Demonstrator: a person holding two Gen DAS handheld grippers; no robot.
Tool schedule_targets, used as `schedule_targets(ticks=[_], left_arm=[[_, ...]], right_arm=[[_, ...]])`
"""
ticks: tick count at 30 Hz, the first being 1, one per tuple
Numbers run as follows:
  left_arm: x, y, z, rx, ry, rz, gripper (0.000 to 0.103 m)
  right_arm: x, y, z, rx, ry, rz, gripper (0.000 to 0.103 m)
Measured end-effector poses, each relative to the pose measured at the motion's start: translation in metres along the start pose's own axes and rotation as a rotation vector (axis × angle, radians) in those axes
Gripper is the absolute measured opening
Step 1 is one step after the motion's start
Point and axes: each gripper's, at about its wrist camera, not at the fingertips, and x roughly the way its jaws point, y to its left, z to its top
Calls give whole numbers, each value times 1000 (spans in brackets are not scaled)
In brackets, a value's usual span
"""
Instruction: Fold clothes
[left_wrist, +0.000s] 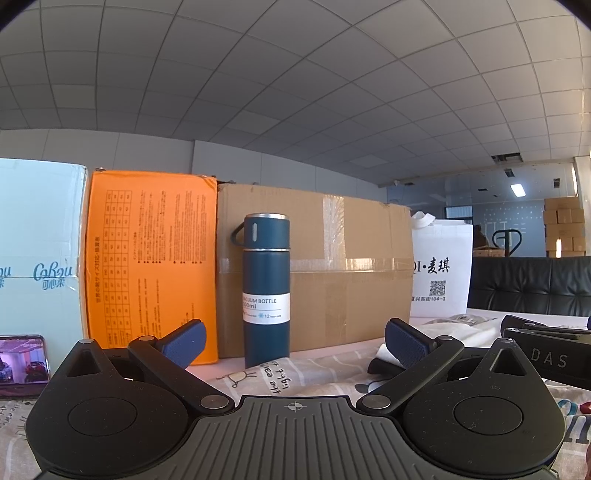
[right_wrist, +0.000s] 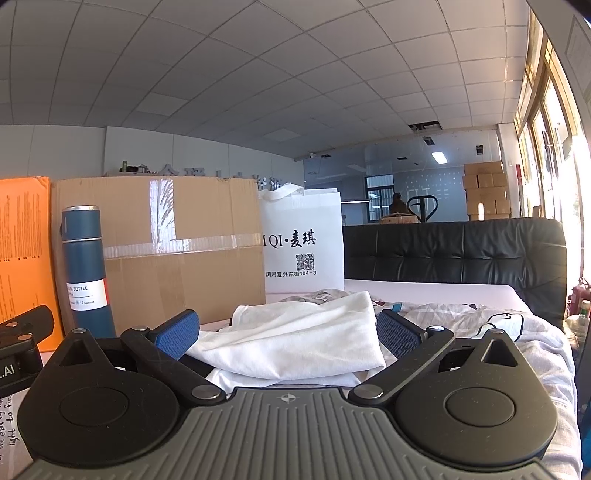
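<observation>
A white garment (right_wrist: 295, 339) lies crumpled on the printed table cloth (right_wrist: 480, 325), right in front of my right gripper (right_wrist: 290, 332). The right gripper is open, its blue pads on either side of the garment, with nothing held. My left gripper (left_wrist: 293, 341) is open and empty, low over the cloth, facing a blue vacuum bottle (left_wrist: 265, 291). An edge of the white garment (left_wrist: 454, 332) shows to its right, beside the other gripper's black body (left_wrist: 546, 354).
A cardboard box (left_wrist: 351, 273), an orange box (left_wrist: 151, 258) and a pale blue box (left_wrist: 37, 251) stand along the table's back. A white tote bag (right_wrist: 303, 243) stands beside the cardboard box. A phone (left_wrist: 22, 363) leans at the left. A black sofa (right_wrist: 454, 254) stands behind the table.
</observation>
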Motion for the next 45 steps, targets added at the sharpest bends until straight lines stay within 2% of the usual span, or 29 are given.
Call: schedule_targets(ticks=[45], left_arm=[[0,0,1,0,-1,-2,103]], right_arm=[[1,1,0,-2,6,-4,103]])
